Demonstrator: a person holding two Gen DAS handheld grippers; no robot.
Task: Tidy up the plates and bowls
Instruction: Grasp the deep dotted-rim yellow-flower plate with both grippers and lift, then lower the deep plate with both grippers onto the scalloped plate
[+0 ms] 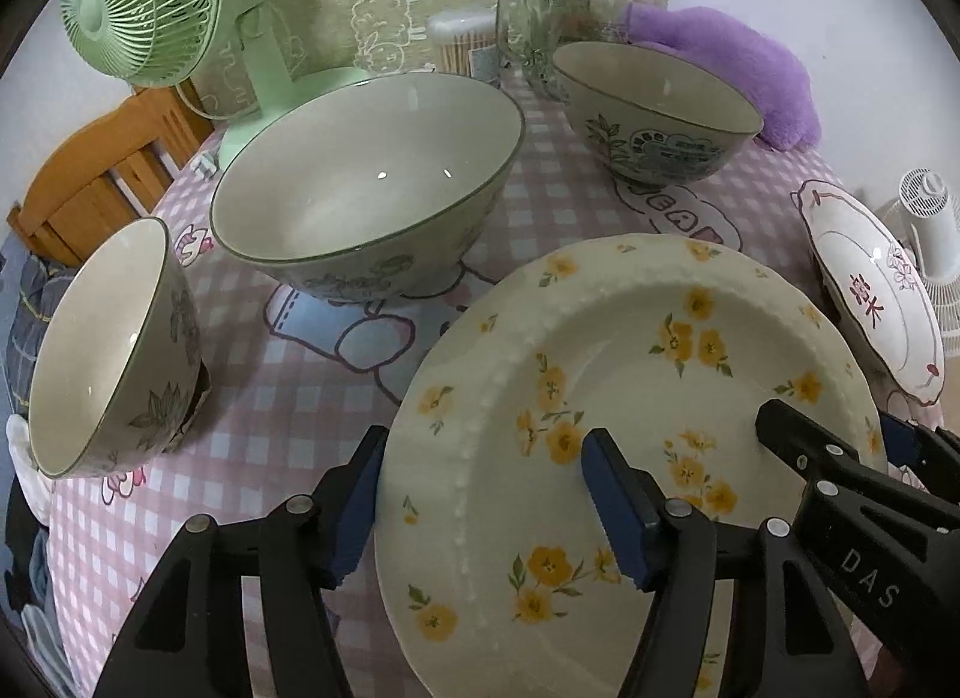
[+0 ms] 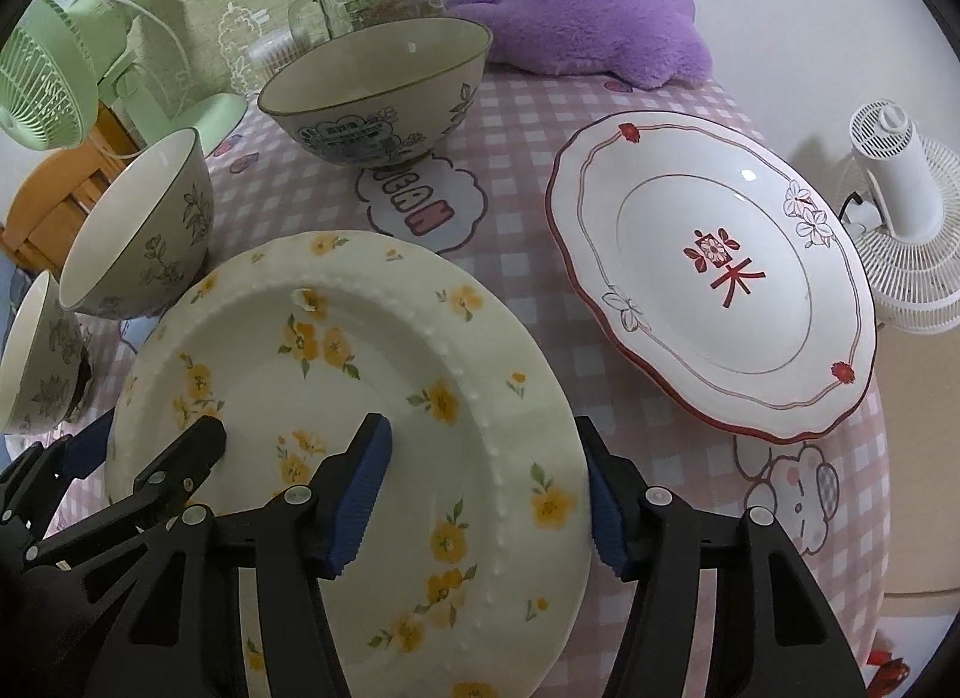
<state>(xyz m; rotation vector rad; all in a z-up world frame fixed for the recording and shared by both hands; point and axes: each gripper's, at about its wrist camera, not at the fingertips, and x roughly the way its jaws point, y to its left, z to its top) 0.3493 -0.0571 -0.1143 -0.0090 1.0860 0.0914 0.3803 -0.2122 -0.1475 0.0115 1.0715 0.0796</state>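
1. The yellow-flowered plate (image 1: 600,398) sits near the front edge of the tabletop (image 1: 300,398), between the two grippers. The red-trimmed plate (image 2: 708,278) lies to its right; three bowls stand behind and to its left.
2. The left gripper (image 1: 480,500) straddles the plate's left rim, one finger outside the rim and one over the well. The fingers stand partly open; whether the pads press on the rim cannot be told.
3. The right gripper (image 2: 486,494) straddles the right rim the same way, its fingers likewise partly open, contact uncertain.
4. Orientation: the plate is round and has no long axis. Its face points up, tipped somewhat toward the cameras in both views; the fisheye lens may account for part of this tilt.
5. Risk, slip: the glazed rim is smooth and sloping. If one grip closes too lightly, the plate may pivot out and drop onto the tabletop.
6. Risk, uneven lift: if the two hands rise at different rates, the plate may tip and slide from the looser side.
7. Risk, collision: the large bowl (image 1: 366,182) and the small bowl (image 1: 114,344) stand near the left rim; a leftward swing could knock them.
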